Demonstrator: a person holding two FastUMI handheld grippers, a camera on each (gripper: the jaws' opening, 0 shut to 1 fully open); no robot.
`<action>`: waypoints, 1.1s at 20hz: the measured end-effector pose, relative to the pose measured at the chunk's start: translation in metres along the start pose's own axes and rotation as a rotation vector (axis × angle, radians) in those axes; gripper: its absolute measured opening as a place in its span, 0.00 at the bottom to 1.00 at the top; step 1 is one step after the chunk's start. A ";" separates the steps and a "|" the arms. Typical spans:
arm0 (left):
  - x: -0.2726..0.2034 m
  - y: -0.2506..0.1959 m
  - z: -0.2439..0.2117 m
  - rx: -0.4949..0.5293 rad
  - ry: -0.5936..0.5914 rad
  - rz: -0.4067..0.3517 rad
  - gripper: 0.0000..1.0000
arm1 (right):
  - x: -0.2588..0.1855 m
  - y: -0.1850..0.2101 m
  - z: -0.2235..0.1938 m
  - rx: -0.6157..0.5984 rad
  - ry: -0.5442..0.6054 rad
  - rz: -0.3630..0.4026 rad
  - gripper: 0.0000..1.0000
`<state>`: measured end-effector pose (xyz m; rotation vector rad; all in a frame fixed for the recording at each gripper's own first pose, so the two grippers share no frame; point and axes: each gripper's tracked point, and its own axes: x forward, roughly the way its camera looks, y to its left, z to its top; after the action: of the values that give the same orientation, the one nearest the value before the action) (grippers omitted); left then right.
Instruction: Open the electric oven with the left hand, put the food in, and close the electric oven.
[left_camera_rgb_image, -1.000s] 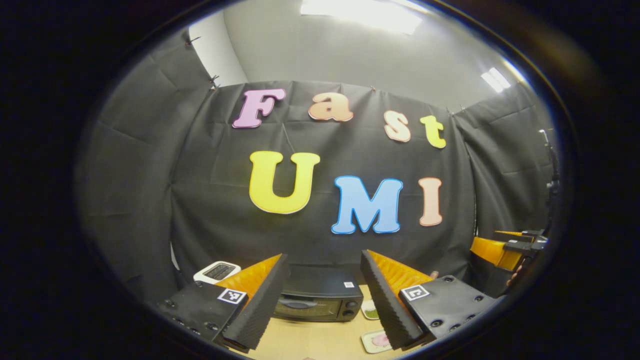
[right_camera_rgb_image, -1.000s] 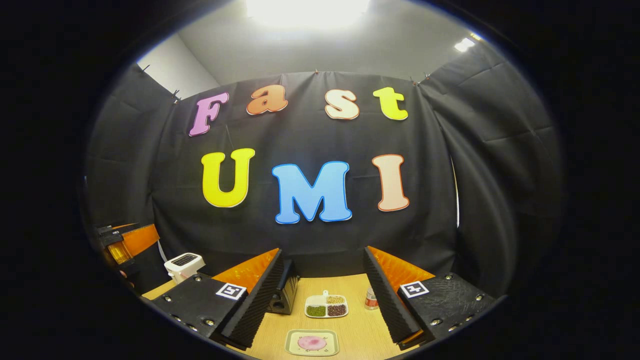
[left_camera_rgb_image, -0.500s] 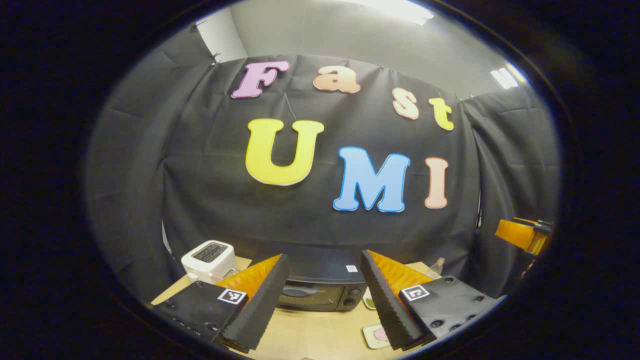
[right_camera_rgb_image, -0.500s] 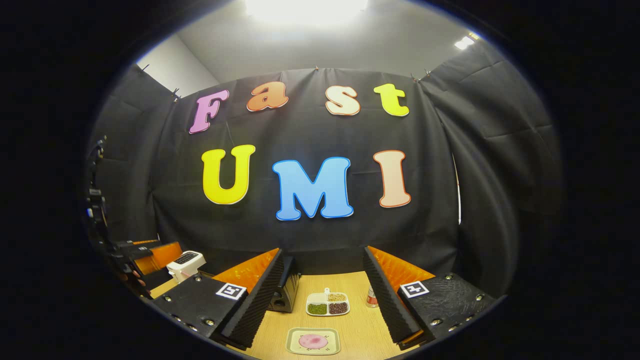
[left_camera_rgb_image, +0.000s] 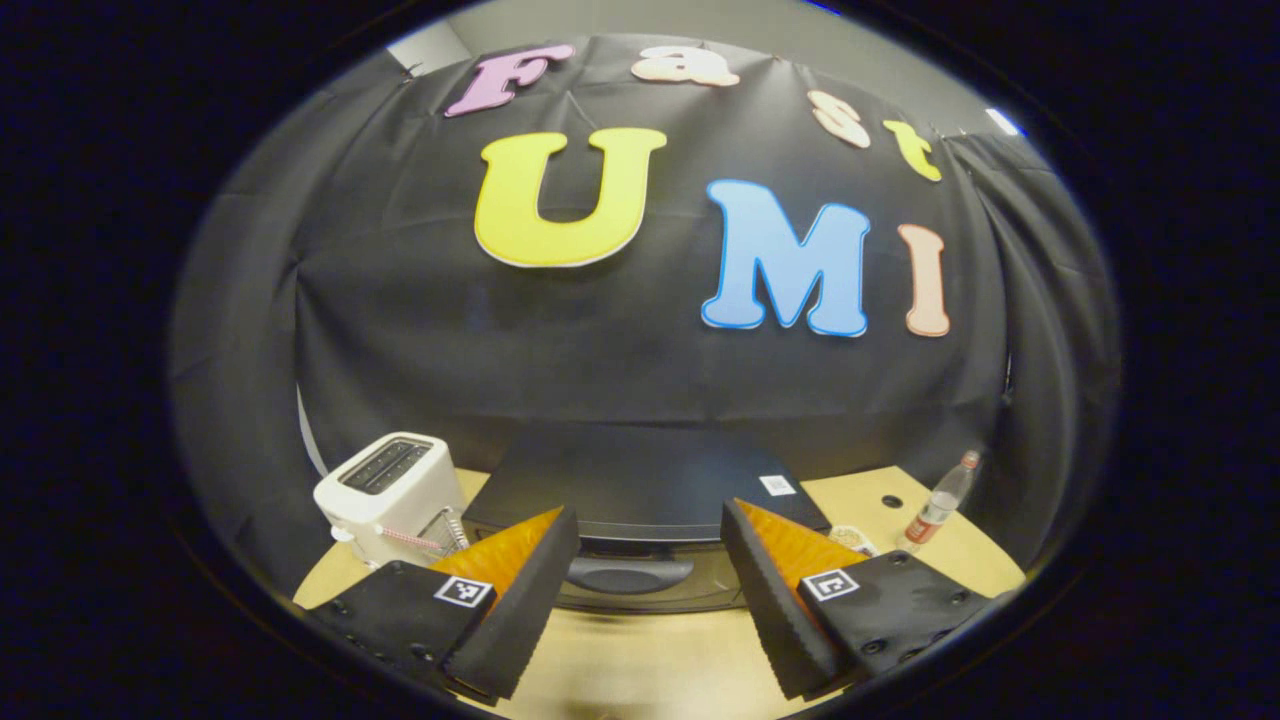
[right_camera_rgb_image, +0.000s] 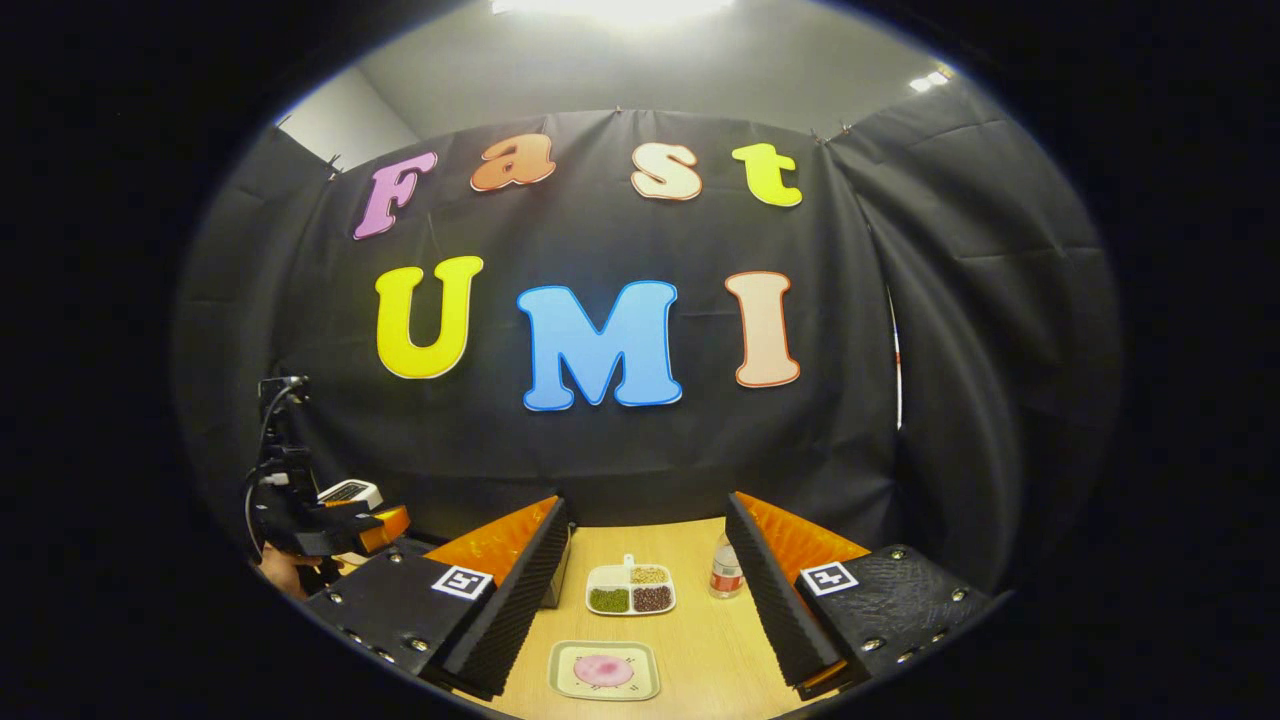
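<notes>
The black electric oven (left_camera_rgb_image: 640, 480) stands on the wooden table with its door shut; its handle (left_camera_rgb_image: 628, 576) sits just beyond and between the fingers of my left gripper (left_camera_rgb_image: 640, 600), which is open and holds nothing. In the right gripper view a small square plate with a pink food item (right_camera_rgb_image: 603, 670) lies near the table's front. My right gripper (right_camera_rgb_image: 645, 600) hangs open above the table, behind that plate. The left gripper (right_camera_rgb_image: 330, 528) and the hand holding it appear at the far left of that view.
A white toaster (left_camera_rgb_image: 385, 495) stands left of the oven. A small bottle (left_camera_rgb_image: 935, 512) stands to the right on the table (left_camera_rgb_image: 900, 500). A divided tray of grains and beans (right_camera_rgb_image: 630, 590) and the same bottle (right_camera_rgb_image: 727, 570) sit behind the food plate.
My left gripper has moved forward and tilted down toward the oven, which now looms large between its fingers. The right gripper has shifted slightly right and stays open.
</notes>
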<state>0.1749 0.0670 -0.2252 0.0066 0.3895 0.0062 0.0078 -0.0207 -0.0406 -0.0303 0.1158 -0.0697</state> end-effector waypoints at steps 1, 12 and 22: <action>0.014 0.000 -0.009 0.006 0.022 -0.008 0.97 | 0.001 -0.003 0.000 -0.001 0.002 -0.009 0.96; 0.061 0.013 -0.059 0.108 0.101 0.016 1.00 | 0.001 -0.029 -0.010 0.019 0.036 -0.116 0.96; 0.029 0.011 -0.077 0.105 0.112 0.010 0.97 | 0.000 -0.007 -0.004 0.006 0.018 -0.054 0.96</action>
<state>0.1730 0.0783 -0.3074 0.1121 0.5010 -0.0039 0.0070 -0.0273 -0.0439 -0.0269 0.1324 -0.1245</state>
